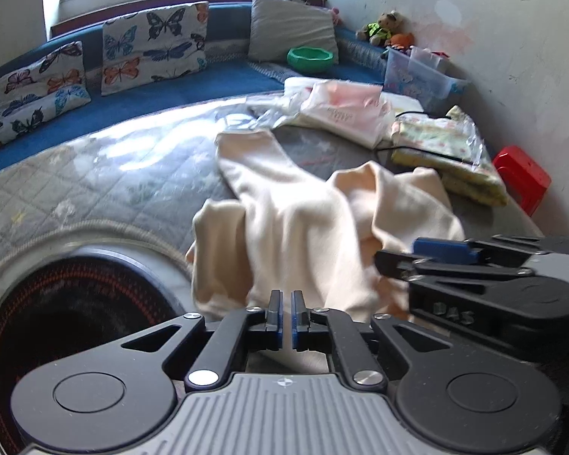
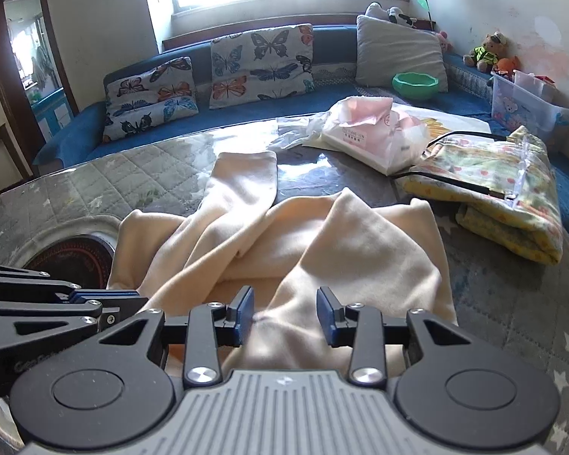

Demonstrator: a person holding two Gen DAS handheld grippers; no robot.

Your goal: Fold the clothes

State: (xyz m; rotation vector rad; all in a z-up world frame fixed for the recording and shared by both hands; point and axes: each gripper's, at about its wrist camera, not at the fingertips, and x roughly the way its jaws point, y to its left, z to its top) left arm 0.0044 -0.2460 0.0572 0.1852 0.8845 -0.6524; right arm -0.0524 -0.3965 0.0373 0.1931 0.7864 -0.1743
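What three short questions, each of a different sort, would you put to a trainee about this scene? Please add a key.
1. True or false: the right gripper, over the cream garment, has its jaws shut.
2. Which colour is the bowl on the sofa? A red, B green, C white.
3. Fill the gap: the two patterned cushions bear a ____ print.

Key: 1 false, the jaws stand wide open. 2 B. 3 butterfly.
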